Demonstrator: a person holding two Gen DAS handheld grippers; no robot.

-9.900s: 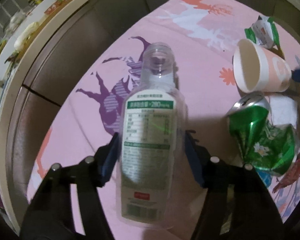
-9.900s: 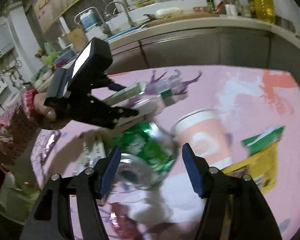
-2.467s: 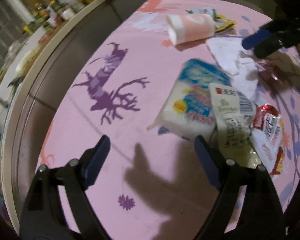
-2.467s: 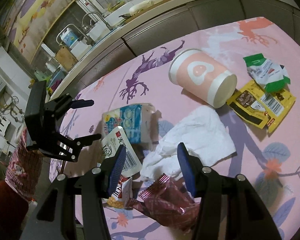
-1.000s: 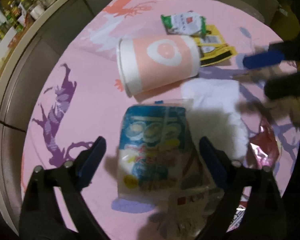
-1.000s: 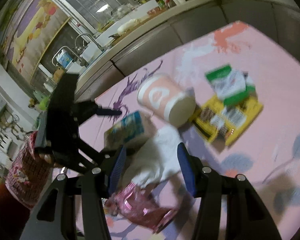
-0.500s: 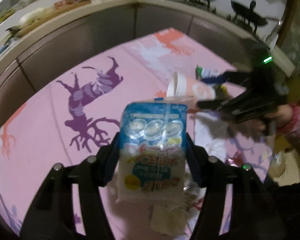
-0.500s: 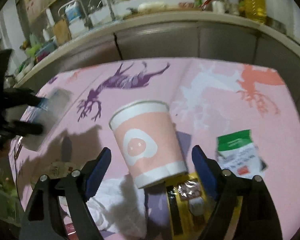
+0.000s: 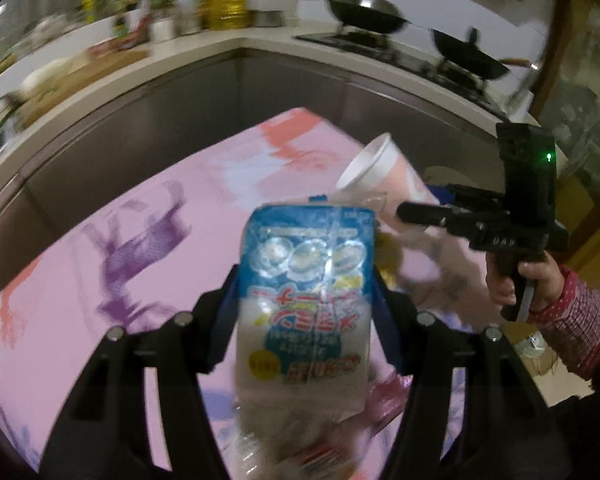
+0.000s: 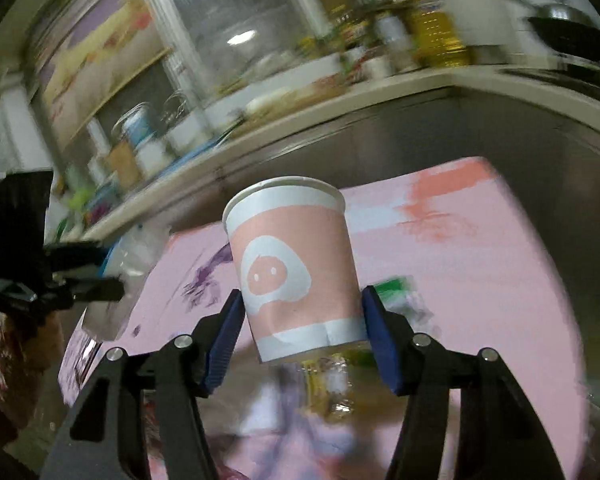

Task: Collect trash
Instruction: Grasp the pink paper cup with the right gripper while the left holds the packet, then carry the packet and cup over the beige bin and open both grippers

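While both grippers are raised above the pink tablecloth [image 9: 148, 208], we record two pieces of trash in hand. We see the blue-and-white plastic packet [image 9: 306, 300] clamped between the blue pads of the left gripper [image 9: 305, 302], lifted clear of the cloth with its printed face toward the left wrist camera; the lower end of the packet is blurred. We see the pink paper cup [image 10: 294, 270] pinched by its lower half between the pads of the right gripper [image 10: 300, 334], rim pointing away from the right wrist camera and tilted slightly left, clear of the cloth. From the left wrist view the same cup [image 9: 384, 186] sits to the right of the packet, held by the right gripper [image 9: 440, 210], which the right hand [image 9: 524, 280] grips by its handle. Beneath the cup, wrappers [image 10: 396, 292] lie on the cloth; they are too blurred to identify further. Behind the table runs a kitchen counter [image 9: 180, 50] with bottles, and two woks [image 9: 366, 16] stand on the stove.
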